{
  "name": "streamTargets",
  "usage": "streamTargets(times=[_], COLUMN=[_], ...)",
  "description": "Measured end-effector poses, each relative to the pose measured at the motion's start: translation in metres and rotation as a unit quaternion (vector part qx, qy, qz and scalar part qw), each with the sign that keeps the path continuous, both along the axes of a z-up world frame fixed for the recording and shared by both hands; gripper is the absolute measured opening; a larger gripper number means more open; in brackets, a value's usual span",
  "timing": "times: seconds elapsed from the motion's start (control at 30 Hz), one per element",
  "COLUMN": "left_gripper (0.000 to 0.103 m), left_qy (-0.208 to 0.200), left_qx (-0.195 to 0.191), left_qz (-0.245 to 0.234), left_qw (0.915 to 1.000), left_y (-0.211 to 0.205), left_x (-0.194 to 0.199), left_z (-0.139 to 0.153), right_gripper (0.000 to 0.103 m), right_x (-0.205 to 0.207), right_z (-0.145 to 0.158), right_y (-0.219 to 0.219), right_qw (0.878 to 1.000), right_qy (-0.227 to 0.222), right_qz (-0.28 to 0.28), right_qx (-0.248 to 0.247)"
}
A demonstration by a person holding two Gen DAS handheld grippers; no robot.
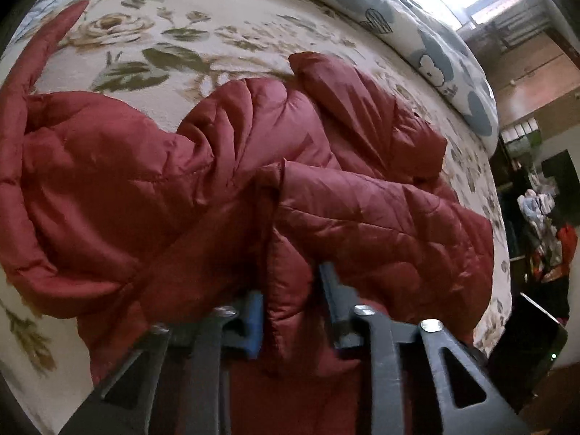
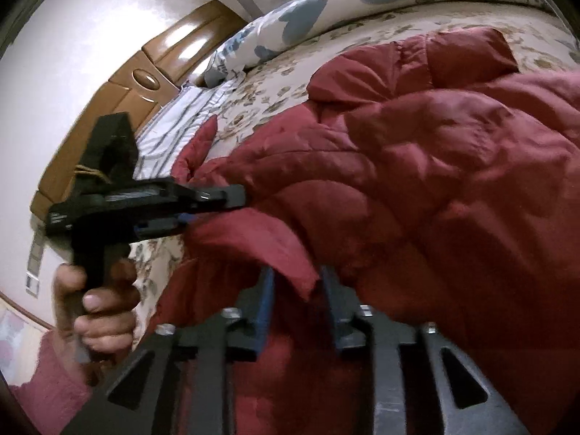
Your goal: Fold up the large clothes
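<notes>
Red quilted jacket (image 1: 224, 188) lies crumpled on the floral bedspread (image 1: 188, 29), spreading from the near edge of the bed toward its middle. One sleeve (image 1: 32, 72) extends toward the far left corner. A blue-patterned pillow (image 1: 427, 43) rests along the far edge.

Left gripper (image 1: 290, 311): jaws narrowly set, clenched on a fold of jacket fabric at the near edge; the blue pads press the fold from both sides. In the right wrist view, the same left gripper (image 2: 214, 206) grasps the jacket hem, carried by a hand (image 2: 98, 308).

Right gripper (image 2: 297, 301): jaws partly apart, a fabric flap hanging between the fingers (image 2: 266, 297); pad contact cannot be confirmed.
</notes>
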State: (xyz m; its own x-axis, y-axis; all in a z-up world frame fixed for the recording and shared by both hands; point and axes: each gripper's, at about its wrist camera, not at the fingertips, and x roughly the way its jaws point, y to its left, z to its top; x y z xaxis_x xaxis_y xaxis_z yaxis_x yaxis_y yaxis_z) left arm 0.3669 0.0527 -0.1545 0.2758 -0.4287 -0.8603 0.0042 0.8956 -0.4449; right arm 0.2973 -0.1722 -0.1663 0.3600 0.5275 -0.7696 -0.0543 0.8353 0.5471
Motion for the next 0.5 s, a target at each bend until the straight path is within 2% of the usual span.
streamTargets(times=[0.03,0.17,0.3,0.37,0.43,0.5], left_gripper=[0.021,0.018,0.018,0.018,0.018,0.021], left_qy=[-0.01,-0.037,-0.061,-0.075,-0.078,-0.083], left_qx=[0.006,0.045,0.088,0.122,0.139,0.152], left_qz=[-0.001,0.002,0.001,-0.007,-0.015,-0.018], left_qw=[0.9999,0.9983,0.9942,0.9896,0.9871,0.9847], left_y=[0.001,0.011,0.013,0.007,0.005,0.0], left_x=[0.0,-0.008,-0.01,-0.012,-0.025,-0.031], left_z=[0.0,0.003,0.008,0.007,0.008,0.01], right_gripper=[0.049,0.051,0.051,0.063,0.065,0.064], right_x=[-0.009,-0.028,-0.033,-0.027,-0.017,-0.003], right_z=[0.005,0.024,0.055,0.064,0.061,0.045], right_y=[-0.007,-0.039,-0.074,-0.087,-0.092,-0.095], right_qw=[1.0,0.998,0.988,0.979,0.973,0.973], right_qy=[-0.002,-0.018,-0.06,-0.072,-0.07,-0.046], right_qz=[-0.01,-0.054,-0.113,-0.135,-0.139,-0.129], right_qx=[0.001,-0.009,-0.085,-0.134,-0.171,-0.186])
